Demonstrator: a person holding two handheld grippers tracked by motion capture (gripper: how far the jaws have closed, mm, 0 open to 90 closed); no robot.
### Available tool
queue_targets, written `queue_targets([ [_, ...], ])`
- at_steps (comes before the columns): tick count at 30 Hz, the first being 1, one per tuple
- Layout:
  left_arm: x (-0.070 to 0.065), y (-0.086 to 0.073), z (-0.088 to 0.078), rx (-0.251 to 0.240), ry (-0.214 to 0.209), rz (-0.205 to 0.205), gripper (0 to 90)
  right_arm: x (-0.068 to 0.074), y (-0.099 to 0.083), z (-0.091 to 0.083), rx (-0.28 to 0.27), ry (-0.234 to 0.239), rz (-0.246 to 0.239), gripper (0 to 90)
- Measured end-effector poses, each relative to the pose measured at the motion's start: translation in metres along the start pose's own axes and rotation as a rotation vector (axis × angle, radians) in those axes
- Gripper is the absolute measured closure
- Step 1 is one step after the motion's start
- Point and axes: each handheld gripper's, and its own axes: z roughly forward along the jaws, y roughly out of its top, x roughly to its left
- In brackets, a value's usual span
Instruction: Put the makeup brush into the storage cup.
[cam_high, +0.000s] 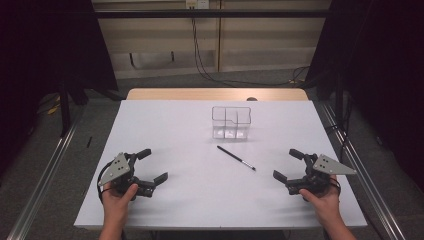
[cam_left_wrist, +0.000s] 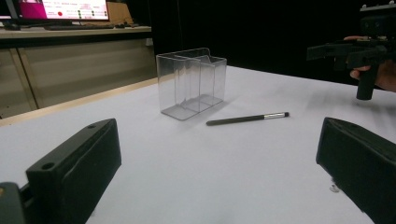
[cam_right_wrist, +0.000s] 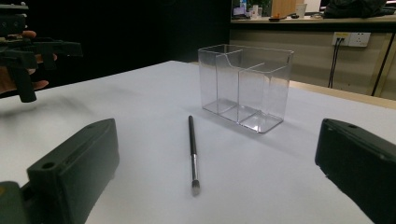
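My left gripper (cam_high: 151, 165) and right gripper (cam_high: 288, 164) are hovering wide open near the table's front edge (cam_high: 220, 226), bare sheet separating them from the brush (cam_high: 236, 158) and clear organizer (cam_high: 231, 122).

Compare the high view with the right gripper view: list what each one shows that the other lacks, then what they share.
High view alone: the right hand-held gripper with its grey plate and the hand holding it, both forearms, the grey floor and rails beside the table.

Right gripper view alone: a wall socket with plugged cables, and a cluttered counter behind.

Both: the clear divided organizer standing upright, the thin brush lying on the white table apart from the organizer, and the left hand-held gripper, jaws open.
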Motion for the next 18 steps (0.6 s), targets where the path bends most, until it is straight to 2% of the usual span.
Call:
queue_targets([
  [18, -0.0022, -0.0013, -0.0051, 0.007, 0.019, -0.009, 0.0, -0.0035, 0.0031, 0.0083, -0.004, -0.004, 0.007, 0.0],
])
